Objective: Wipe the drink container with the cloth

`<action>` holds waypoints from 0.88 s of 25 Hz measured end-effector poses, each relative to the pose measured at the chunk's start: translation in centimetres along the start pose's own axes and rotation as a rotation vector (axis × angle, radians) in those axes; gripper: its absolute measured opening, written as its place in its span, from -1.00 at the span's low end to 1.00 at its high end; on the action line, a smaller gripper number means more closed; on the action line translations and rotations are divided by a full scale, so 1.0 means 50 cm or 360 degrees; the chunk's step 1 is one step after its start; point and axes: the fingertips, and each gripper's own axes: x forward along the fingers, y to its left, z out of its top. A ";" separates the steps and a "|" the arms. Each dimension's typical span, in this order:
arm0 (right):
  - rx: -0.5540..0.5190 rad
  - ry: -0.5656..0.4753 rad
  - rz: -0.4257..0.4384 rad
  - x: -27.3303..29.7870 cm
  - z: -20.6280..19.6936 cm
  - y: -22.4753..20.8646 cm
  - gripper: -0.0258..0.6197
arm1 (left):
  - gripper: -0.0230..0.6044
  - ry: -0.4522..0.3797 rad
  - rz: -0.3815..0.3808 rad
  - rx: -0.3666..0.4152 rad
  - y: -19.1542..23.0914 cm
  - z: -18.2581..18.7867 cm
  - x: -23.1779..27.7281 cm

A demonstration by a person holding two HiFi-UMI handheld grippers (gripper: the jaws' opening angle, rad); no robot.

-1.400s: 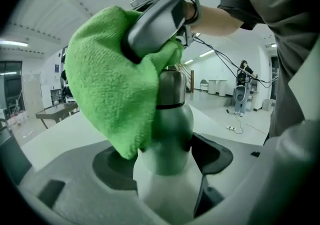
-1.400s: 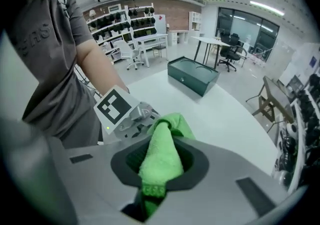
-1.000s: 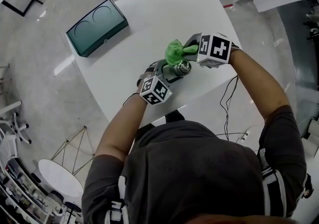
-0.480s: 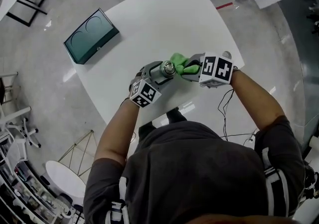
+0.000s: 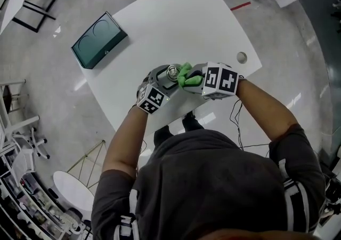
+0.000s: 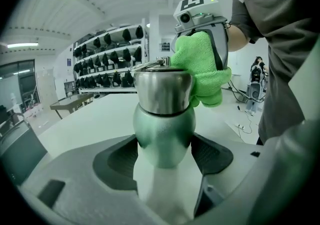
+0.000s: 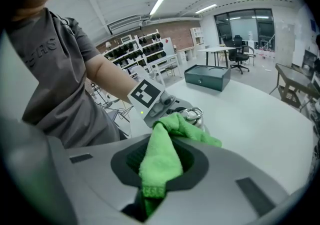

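The left gripper is closed on the green body of the drink container. The container's long axis runs out along the jaws, steel cap farthest, over the near edge of the table. Beyond, the cloth is clamped in the right gripper and presses the cap's right side, apparently the cap only.

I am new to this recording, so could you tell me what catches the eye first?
The bright green cloth, clamped in the right gripper, rests against the steel top of the drink container near the white table's near edge. The left gripper holds that container by its green body. A dark teal box lies at the table's far left corner.
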 end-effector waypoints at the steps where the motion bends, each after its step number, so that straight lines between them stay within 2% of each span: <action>1: 0.0013 -0.0018 -0.0010 0.003 0.002 0.001 -0.81 | 0.14 -0.0001 -0.0005 -0.0003 0.000 -0.003 -0.001; 10: 0.0135 -0.0171 -0.0130 0.016 0.048 0.021 -0.80 | 0.14 -0.0011 -0.0107 0.0053 -0.004 0.010 0.008; 16: 0.0104 -0.0117 -0.0249 0.033 0.095 -0.009 -0.81 | 0.14 -0.0041 -0.0129 0.0027 -0.002 0.020 0.010; 22: 0.0120 -0.0080 -0.0381 0.026 0.135 -0.068 -0.80 | 0.14 -0.0050 -0.0156 0.0073 -0.004 0.022 0.009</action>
